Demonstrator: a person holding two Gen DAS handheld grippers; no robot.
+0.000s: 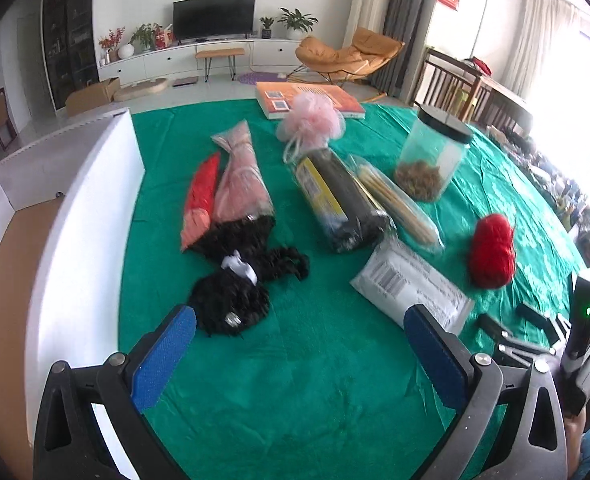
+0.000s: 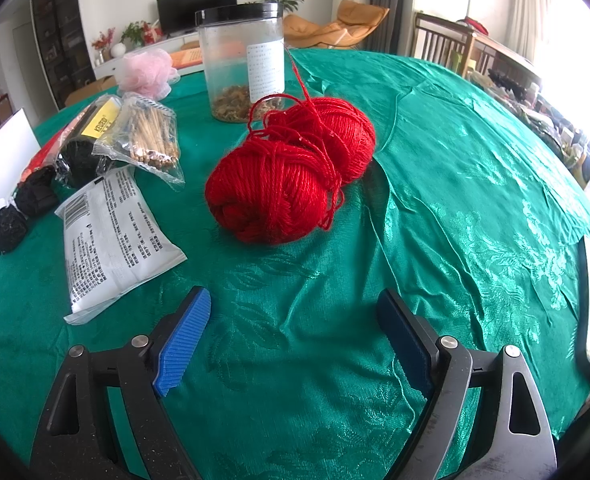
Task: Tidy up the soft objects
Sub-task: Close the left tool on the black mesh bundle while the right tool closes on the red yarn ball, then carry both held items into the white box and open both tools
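Your left gripper [image 1: 300, 330] hangs over the green satin tablecloth [image 1: 315, 392], blue-padded fingers spread wide and holding nothing. Just ahead of its left finger lies the black curly yarn bundle with a white tag [image 1: 239, 276]; ahead of the right finger, the white printed plastic pouch [image 1: 411, 284]. To the left stands the white-walled cardboard box [image 1: 83, 216]. Farther ahead lie the pink and red packaged cloths [image 1: 231, 184], a black roll in clear wrap [image 1: 339, 200] and the pink mesh bath puff [image 1: 315, 118].

Your right gripper [image 2: 293, 310] is parted too, empty above the cloth. Straight ahead between its fingers sits the red wool yarn skein [image 2: 291, 172], loose strands trailing on top. Beyond it stands a clear plastic jar with a black lid [image 2: 242, 60]; off to the left, a clear bag of bamboo sticks [image 2: 151, 136].
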